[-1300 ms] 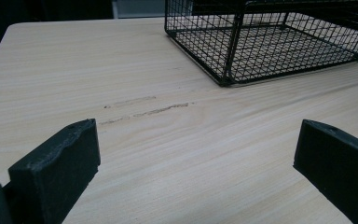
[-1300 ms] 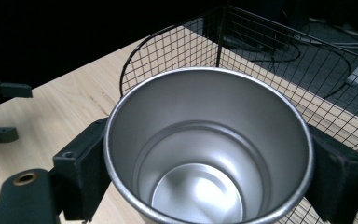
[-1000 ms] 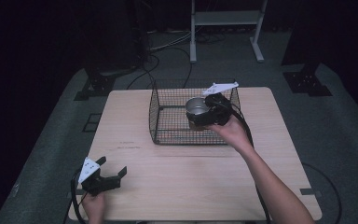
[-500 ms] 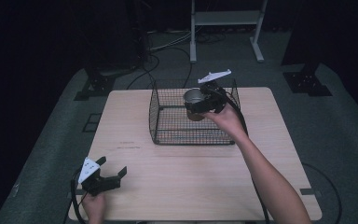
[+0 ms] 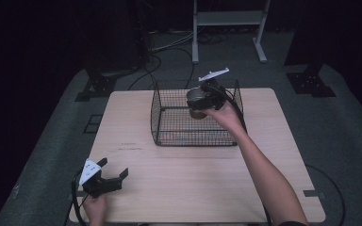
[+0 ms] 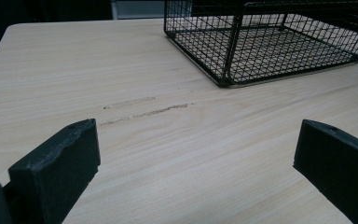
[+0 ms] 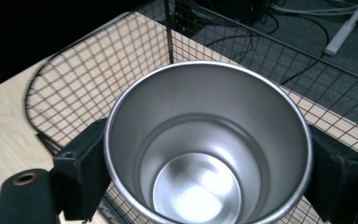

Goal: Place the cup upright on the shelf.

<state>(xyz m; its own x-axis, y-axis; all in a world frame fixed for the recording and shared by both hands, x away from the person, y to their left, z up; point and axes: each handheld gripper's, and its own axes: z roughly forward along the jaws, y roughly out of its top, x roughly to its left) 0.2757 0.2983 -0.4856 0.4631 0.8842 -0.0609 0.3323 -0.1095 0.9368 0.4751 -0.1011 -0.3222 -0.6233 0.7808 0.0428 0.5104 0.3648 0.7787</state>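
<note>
A shiny round steel cup (image 7: pixel 208 149) is clamped upright by the right gripper (image 5: pixel 202 100), held above the black wire mesh basket (image 5: pixel 169 127). The left gripper (image 5: pixel 104 179) is rested on the pale wooden table (image 5: pixel 207 179), jaws spread wide, nothing held.

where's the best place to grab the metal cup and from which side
Grip the metal cup across its outer wall just below the rim, coming in from the side, as the right tool does now. It stands upright with its mouth open and shows no handle, so opposite sides of the round wall suit two jaws.
</note>
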